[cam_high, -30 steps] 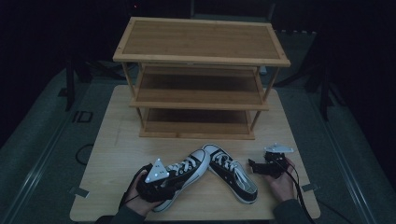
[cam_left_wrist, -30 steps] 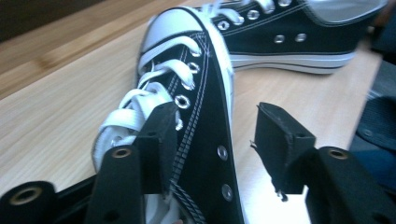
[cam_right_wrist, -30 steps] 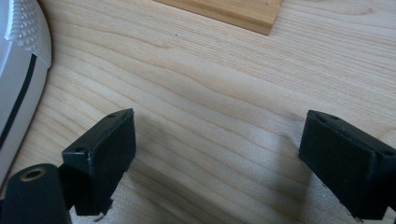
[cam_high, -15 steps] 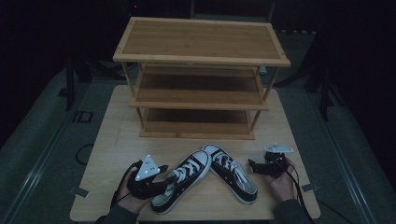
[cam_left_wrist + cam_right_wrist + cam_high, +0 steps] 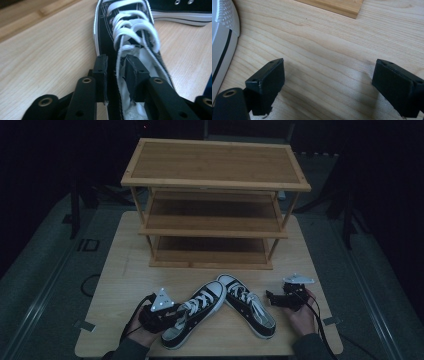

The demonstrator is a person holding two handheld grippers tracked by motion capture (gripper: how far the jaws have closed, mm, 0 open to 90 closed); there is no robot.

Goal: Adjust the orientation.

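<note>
High view: pale wooden table [image 5: 125,270] in a dark room; left tool [image 5: 172,317] clamps sneaker [image 5: 197,312], right tool [image 5: 272,299] released.

Both grippers are black. The left gripper [image 5: 172,316] carries a grey three-cornered plate [image 5: 162,300] on top, the right gripper [image 5: 272,297] a similar pale plate [image 5: 298,279]. A thin black cable [image 5: 320,327] trails from the right one past the dark sleeve [image 5: 311,349]. Close up, the left gripper's arms are matte black with round brass-ringed holes [image 5: 86,80], ending in flat rectangular pads [image 5: 101,72].
</note>
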